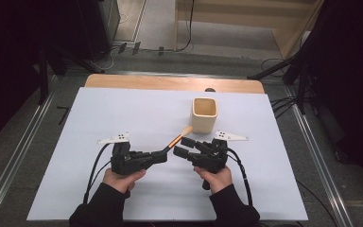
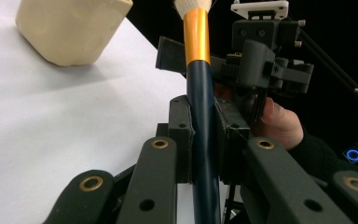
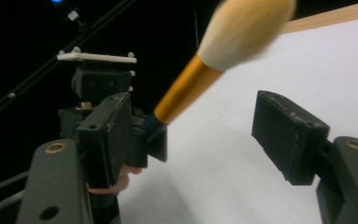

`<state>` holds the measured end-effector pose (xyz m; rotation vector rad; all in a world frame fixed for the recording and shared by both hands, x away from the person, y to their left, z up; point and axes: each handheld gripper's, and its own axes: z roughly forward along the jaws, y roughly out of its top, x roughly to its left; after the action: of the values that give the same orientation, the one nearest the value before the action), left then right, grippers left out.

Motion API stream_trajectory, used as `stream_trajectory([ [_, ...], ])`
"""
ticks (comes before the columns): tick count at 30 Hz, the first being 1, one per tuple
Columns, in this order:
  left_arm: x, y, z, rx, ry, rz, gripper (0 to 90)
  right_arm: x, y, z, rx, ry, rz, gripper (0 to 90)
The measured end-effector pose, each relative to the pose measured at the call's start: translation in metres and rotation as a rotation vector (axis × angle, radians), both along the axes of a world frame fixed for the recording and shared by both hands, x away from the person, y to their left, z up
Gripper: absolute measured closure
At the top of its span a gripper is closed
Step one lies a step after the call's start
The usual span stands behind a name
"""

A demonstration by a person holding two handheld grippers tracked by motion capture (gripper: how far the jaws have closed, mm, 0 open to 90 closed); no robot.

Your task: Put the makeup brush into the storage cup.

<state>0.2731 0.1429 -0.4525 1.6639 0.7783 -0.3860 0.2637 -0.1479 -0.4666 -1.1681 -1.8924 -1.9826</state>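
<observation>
The left gripper [image 1: 158, 155] clamps the brush [image 1: 177, 138] by its dark handle, bristles aimed at two o'clock toward the cup [image 1: 203, 115], while the right gripper [image 1: 184, 146] waits wide open beside it, so dropping it in is left.

Both forearms come in from the near edge, dark-sleeved, each hand wrapped around a hand-held gripper. The left hand-held gripper [image 1: 163, 152] points right, its jaws clamped tight together. The right hand-held gripper [image 1: 183, 146] points left toward it, jaws spread wide apart.
</observation>
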Motion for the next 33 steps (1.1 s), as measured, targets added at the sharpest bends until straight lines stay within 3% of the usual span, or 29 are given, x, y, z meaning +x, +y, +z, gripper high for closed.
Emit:
stream_trajectory([
  [5,-0.002,-0.004,-0.002,-0.008,-0.006,-0.011,79.7,0.001,0.003,-0.001,0.028,0.008,0.002,39.5],
  [8,-0.004,-0.006,-0.004,-0.02,-0.027,-0.012,79.7,0.003,0.003,-0.002,0.05,0.038,0.011,47.6],
  [11,-0.005,-0.01,-0.005,-0.023,-0.026,-0.026,79.7,0.003,0.003,-0.002,0.058,0.032,0.008,54.4],
  [17,-0.007,-0.015,-0.009,-0.012,-0.035,-0.042,79.7,0.004,0.004,-0.003,0.084,0.056,0.041,65.8],
  [24,-0.006,-0.015,-0.011,-0.027,-0.027,-0.055,79.5,0.007,0.003,-0.004,0.122,0.089,0.077,70.8],
  [29,-0.006,-0.015,-0.012,-0.029,-0.039,-0.062,79.2,0.007,0.002,-0.003,0.141,0.113,0.092,73.0],
  [31,-0.006,-0.015,-0.012,-0.028,-0.061,-0.067,78.7,0.006,0.003,-0.002,0.134,0.111,0.09,74.1],
  [33,-0.005,-0.014,-0.013,-0.032,-0.052,-0.075,78.2,0.007,0.003,-0.002,0.149,0.133,0.105,75.5],
])
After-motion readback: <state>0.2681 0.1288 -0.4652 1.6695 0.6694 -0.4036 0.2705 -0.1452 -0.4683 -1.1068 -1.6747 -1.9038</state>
